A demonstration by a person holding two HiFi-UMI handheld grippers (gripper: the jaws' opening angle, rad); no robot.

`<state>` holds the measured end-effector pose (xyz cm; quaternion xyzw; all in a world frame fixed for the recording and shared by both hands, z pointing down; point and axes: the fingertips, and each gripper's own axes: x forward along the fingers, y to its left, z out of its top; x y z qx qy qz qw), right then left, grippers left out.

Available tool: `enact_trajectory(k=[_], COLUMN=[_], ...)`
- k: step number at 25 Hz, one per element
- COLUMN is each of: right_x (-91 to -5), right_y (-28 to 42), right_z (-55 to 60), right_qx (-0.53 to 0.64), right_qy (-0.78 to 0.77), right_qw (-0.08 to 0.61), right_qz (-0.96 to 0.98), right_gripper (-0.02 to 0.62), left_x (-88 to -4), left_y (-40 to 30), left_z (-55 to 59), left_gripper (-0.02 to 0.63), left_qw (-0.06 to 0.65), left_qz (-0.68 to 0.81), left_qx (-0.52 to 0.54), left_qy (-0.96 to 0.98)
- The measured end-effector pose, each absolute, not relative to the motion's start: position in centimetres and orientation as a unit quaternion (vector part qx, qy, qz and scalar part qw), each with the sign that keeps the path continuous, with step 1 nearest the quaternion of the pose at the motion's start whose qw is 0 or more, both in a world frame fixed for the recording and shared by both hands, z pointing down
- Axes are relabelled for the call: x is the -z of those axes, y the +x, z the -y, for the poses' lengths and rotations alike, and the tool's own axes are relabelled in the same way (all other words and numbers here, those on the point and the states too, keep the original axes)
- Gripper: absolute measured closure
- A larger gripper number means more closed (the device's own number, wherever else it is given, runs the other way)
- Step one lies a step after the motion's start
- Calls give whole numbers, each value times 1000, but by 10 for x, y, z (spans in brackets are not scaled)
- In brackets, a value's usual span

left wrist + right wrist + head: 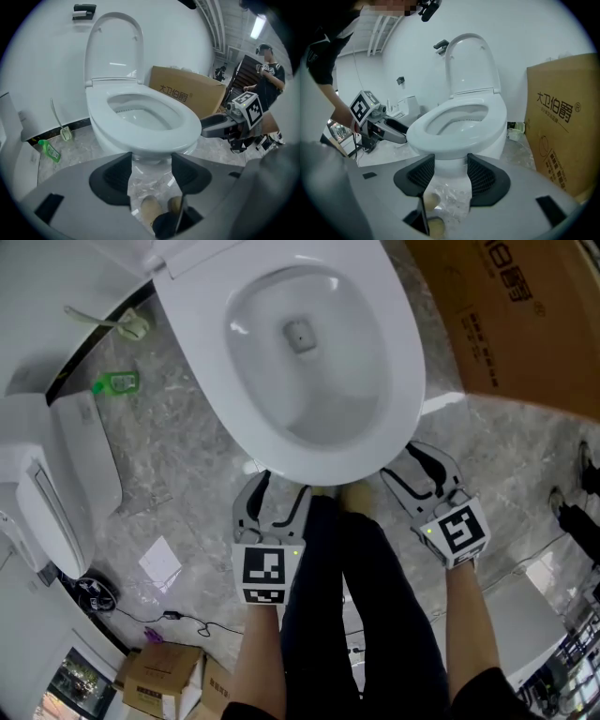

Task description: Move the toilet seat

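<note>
A white toilet stands with its seat (281,442) down on the bowl and its lid (115,47) upright against the wall. In the head view both grippers hover at the front rim. My left gripper (279,491) sits just below the rim's front left, jaws spread, nothing between them. My right gripper (405,463) is at the front right, also open and empty. In the left gripper view the seat (187,126) lies just beyond the left gripper (151,161). The right gripper view shows the seat (422,133) just past the right gripper (451,164).
A big cardboard box (511,315) stands right of the toilet. On the left floor are another white toilet unit (56,484), a green bottle (117,382) and a brush (131,326). Small boxes (164,676) and cables lie near my feet.
</note>
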<state>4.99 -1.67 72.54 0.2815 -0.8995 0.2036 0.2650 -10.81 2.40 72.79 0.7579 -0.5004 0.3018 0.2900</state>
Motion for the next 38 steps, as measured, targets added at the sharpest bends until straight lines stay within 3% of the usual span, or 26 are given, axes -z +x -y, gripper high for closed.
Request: enact_trajectory(k=[11,23,38], right_x=[-683,-624,-524], right_y=[52,49,38], right_z=[13,21,57], right_qx=[-236,-251,-268], right_qy=[276,272,299], right_qw=[257,213,137], right_qz=[896,904,906], right_gripper=[371,374,378], left_x=[-684,-628,-527], left_y=[-106,-105,-117], left_z=[-26,-22,12], left_gripper=[365,417,430], left_qw=[290,309,280], left_qz=[514,541,569], left_qx=[-284,-240,-165], left_qy=[755,745,755])
